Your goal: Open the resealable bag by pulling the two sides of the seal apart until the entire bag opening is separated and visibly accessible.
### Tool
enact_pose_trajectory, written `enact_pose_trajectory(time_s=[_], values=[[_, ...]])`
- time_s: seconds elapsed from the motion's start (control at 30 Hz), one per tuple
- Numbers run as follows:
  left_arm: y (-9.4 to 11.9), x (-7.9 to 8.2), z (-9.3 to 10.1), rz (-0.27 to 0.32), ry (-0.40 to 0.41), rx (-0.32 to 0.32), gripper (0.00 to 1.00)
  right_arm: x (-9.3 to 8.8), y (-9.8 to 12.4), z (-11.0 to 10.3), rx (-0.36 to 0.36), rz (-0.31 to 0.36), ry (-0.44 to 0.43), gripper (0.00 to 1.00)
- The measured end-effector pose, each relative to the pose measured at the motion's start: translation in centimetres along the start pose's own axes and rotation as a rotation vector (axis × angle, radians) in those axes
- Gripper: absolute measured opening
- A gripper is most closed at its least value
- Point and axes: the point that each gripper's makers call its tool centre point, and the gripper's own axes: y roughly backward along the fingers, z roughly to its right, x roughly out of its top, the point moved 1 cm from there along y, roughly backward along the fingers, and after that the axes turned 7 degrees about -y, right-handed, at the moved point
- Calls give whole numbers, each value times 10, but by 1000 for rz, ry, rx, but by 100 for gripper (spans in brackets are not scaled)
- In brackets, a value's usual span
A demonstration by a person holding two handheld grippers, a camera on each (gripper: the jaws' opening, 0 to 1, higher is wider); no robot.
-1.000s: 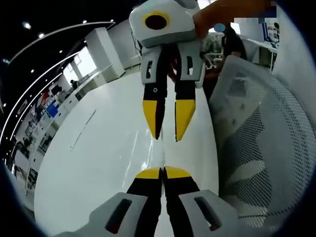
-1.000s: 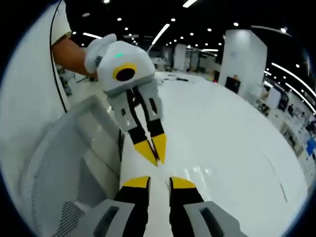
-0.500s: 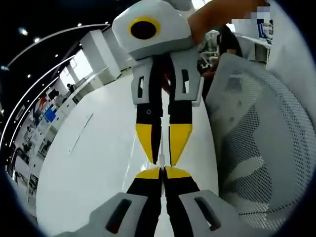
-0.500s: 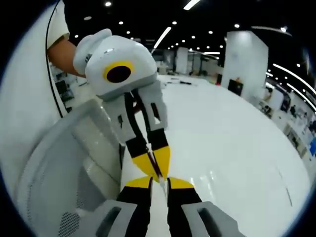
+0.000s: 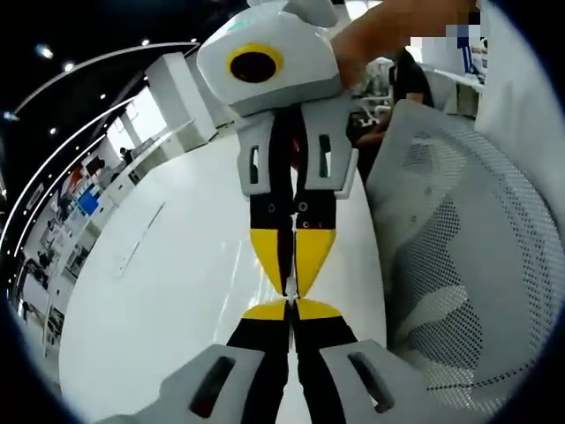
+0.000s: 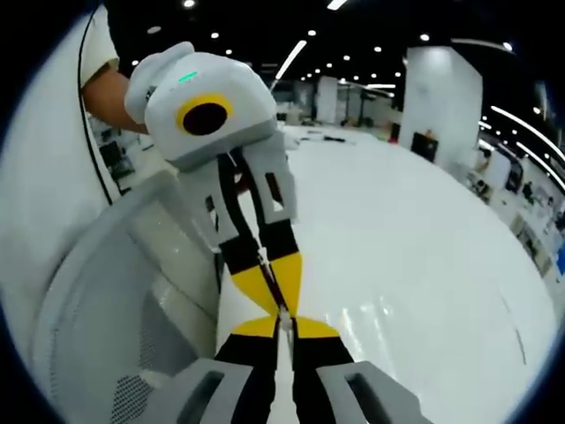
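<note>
Left gripper view: left gripper (image 5: 290,309) rises from the bottom edge, its 2 yellow-tipped jaws pressed together with only a thin line between them. The right gripper (image 5: 292,283) points down from above, tip to tip with it, its 2 jaws also closed to a narrow slit. Whether a thin clear film sits in either pinch cannot be told; the resealable bag is not resolvable at the tips. Right gripper view: right gripper (image 6: 284,325) jaws pressed together, the left gripper (image 6: 281,305) meeting them from above, tips touching. Behind and below the fingers lies the glossy white table (image 5: 168,265). Beside the fingers stands a white mesh chair (image 5: 459,265), also seen in the right gripper view (image 6: 115,291). A person's hand (image 5: 388,35) holds the right gripper body.
</note>
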Motion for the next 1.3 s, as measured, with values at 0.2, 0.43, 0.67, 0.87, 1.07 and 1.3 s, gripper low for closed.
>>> enact_pose_trajectory(time_s=[0.2,0.43,0.67,0.87,1.07,1.3], values=[[-1,-5,-3,-7,65,10,0,0,-3,2,-18,-40,-38,0],[-4,-17,2,-34,92,-7,0,-16,-1,2,-18,-95,-15,0],[-4,-18,2,-31,86,-15,0,-21,6,5,-21,-104,-31,0],[-6,-20,1,-45,53,-22,0,-21,5,5,-16,-125,-4,0],[-7,-24,2,-43,78,-27,5,-21,4,3,-8,-115,0,0],[-13,-18,5,-45,60,-45,1,-18,1,-1,5,-105,4,0]])
